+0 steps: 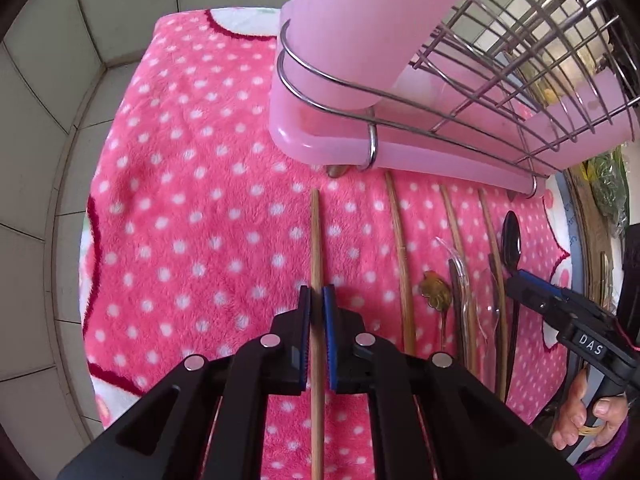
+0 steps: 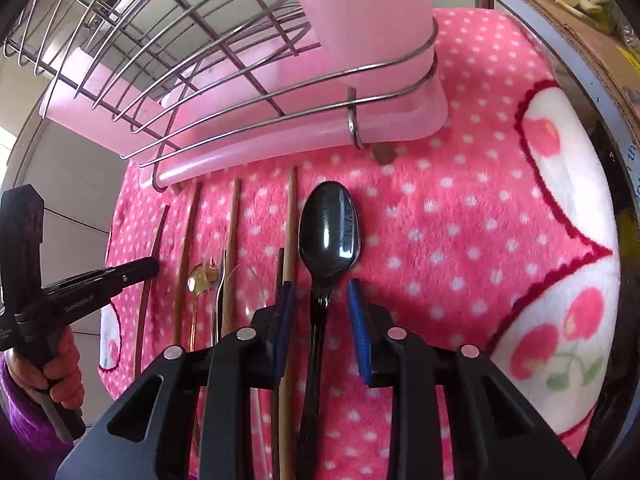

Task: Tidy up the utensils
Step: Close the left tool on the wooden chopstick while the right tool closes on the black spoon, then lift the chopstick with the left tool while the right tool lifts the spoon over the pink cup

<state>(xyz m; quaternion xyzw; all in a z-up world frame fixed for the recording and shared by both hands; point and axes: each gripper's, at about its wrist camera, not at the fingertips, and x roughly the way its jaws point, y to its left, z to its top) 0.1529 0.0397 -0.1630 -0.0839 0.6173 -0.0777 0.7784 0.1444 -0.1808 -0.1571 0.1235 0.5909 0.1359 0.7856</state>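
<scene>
A wooden chopstick [image 1: 315, 240] lies on the pink dotted blanket [image 1: 192, 200]. My left gripper [image 1: 317, 300] is shut on it, blue pads pressed to both sides. A black spoon [image 2: 330, 228] lies bowl-up on the blanket. My right gripper [image 2: 322, 304] is open, its fingers either side of the spoon's neck, not touching. More chopsticks [image 2: 230, 240], a gold spoon [image 2: 199, 280] and a clear plastic spoon [image 1: 460, 268] lie in a row between the two. The left gripper also shows in the right wrist view [image 2: 132, 270].
A wire dish rack [image 1: 500, 60] on a pink plastic tray [image 1: 320, 136] with a pink cup holder [image 2: 360, 20] stands at the back of the blanket. A cardboard box [image 2: 580, 32] sits at the right. Tiled wall lies to the left.
</scene>
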